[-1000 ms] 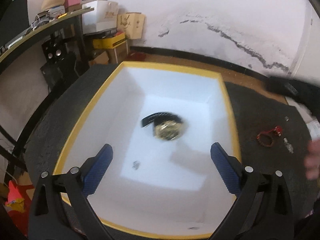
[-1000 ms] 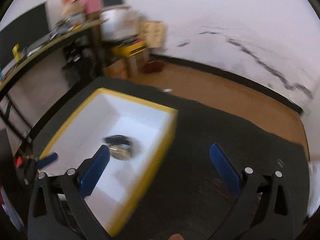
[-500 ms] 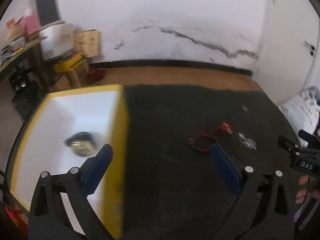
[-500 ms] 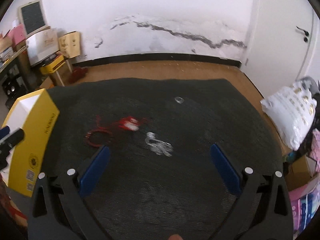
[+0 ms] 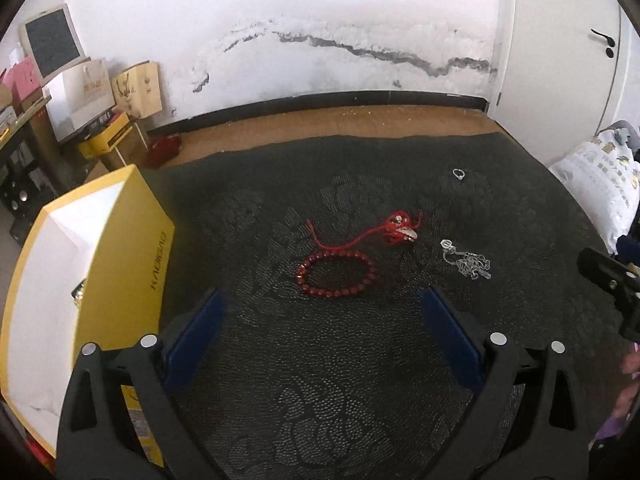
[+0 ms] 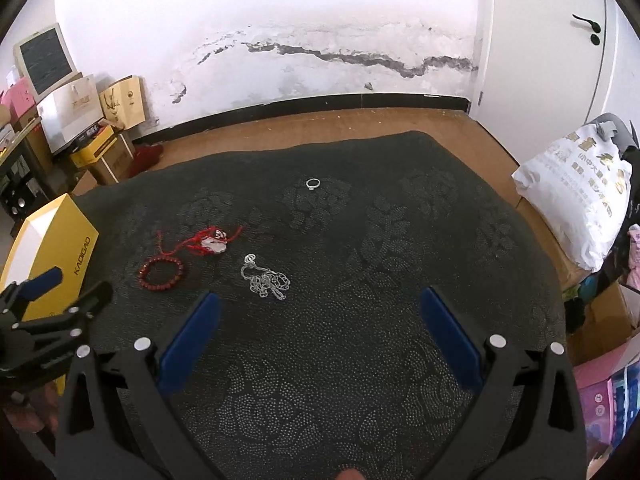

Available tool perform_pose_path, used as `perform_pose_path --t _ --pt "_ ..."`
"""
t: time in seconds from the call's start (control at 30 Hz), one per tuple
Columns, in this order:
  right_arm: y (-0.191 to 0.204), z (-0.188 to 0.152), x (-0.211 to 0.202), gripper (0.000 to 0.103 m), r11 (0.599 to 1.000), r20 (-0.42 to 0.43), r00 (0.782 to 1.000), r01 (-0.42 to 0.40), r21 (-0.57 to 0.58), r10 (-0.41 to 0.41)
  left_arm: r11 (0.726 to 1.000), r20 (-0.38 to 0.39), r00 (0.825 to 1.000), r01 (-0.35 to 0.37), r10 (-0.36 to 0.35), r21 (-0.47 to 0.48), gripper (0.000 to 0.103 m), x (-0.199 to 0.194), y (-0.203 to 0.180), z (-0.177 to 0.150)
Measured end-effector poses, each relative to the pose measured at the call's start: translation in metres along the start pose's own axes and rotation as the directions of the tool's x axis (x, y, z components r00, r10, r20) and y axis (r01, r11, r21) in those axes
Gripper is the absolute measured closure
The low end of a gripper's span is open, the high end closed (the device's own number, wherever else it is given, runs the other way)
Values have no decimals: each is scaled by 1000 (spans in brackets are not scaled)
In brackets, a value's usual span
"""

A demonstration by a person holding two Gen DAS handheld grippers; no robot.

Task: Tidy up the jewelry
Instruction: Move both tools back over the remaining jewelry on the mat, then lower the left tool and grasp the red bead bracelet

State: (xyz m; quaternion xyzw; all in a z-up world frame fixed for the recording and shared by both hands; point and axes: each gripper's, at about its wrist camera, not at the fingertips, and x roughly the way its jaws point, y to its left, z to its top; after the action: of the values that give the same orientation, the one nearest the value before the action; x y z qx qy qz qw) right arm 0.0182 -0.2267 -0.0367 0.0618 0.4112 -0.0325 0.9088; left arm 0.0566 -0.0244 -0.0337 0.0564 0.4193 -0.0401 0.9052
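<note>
On a dark patterned cloth [image 5: 320,380] lie a red bead bracelet [image 5: 335,274], a red cord with a pendant [image 5: 394,230], a silver chain [image 5: 468,262] and a silver ring [image 5: 459,173]. They also show in the right wrist view: bracelet [image 6: 161,273], cord [image 6: 208,241], chain [image 6: 266,278], ring [image 6: 313,183]. A yellow box with a white inside [image 5: 132,256] stands at the left, with a watch partly hidden in it. My left gripper [image 5: 324,332] is open and empty, just short of the bracelet. My right gripper [image 6: 320,332] is open and empty, to the right of the chain.
The yellow box [image 6: 76,240] sits at the cloth's left edge. A white printed bag [image 6: 580,196] lies to the right of the cloth. Shelves, cartons and paper bags [image 5: 96,92] stand at the back left against the white wall.
Both grippers have swung right, away from the box and out over the cloth. The jewelry on the cloth is now in front of them. Both stay open.
</note>
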Motion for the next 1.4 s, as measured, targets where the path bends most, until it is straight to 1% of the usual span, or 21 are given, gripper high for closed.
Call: perform_pose_path --t 0.13,0.23,0.4,0.47,0.57,0.67,0.73,0.8,0.93,1.17,1.2,1.23,1.27,1.3,1.33,1.4 --pt "0 1 0 6 1000 7 1000 2 -3 -2 1000 -14 1000 -12 12 8 7 14 -6 0" --pt "-2 2 2 6 1000 5 1000 0 4 0 1000 -32 999 4 -5 -17 7 24 -5 2" --pt "-2 4 8 6 1000 -6 1000 3 5 -3 1000 -50 999 8 -10 -29 7 36 -9 4" --pt "-2 5 10 6 1000 -12 1000 -3 4 3 999 -62 998 22 -24 -33 7 43 -12 3" --pt "-2 5 13 6 1000 -18 1000 -8 1 9 998 -80 996 48 -50 -27 7 58 -17 2" --pt "-3 6 15 6 1000 -23 1000 -16 5 17 1000 -90 996 20 -22 -23 7 79 -19 -4" --pt "-4 7 14 6 1000 -22 1000 -22 11 22 1000 -114 993 7 -9 -13 7 94 -20 -8" --pt "-6 9 13 6 999 -16 999 -28 18 28 999 -139 990 23 -26 -23 7 104 -20 -11" --pt "-12 13 9 6 999 -5 999 -40 36 40 999 -121 992 28 -32 -35 6 110 -20 -9" --pt "-18 11 8 6 998 -13 999 -53 40 53 999 -99 995 8 -12 -41 7 114 -27 -6" --pt "-19 11 8 6 998 -14 999 -51 43 51 999 -95 995 11 -15 -42 12 113 -28 -5" --pt "-21 11 8 6 998 -14 999 -48 45 49 999 -89 996 13 -16 -37 23 111 -29 -5" --pt "-23 11 8 6 998 -15 999 -44 49 45 1000 -81 997 15 -16 -24 29 109 -33 -4" --pt "-25 10 8 6 998 -15 999 -41 50 42 1000 -80 997 20 -21 -13 40 108 -35 -3" --pt "-25 10 8 6 998 -15 999 -37 52 38 1000 -81 996 24 -25 -2 49 107 -39 -2" --pt "-26 9 9 6 998 -19 999 -33 55 34 1000 -78 997 24 -23 11 60 106 -45 -2"
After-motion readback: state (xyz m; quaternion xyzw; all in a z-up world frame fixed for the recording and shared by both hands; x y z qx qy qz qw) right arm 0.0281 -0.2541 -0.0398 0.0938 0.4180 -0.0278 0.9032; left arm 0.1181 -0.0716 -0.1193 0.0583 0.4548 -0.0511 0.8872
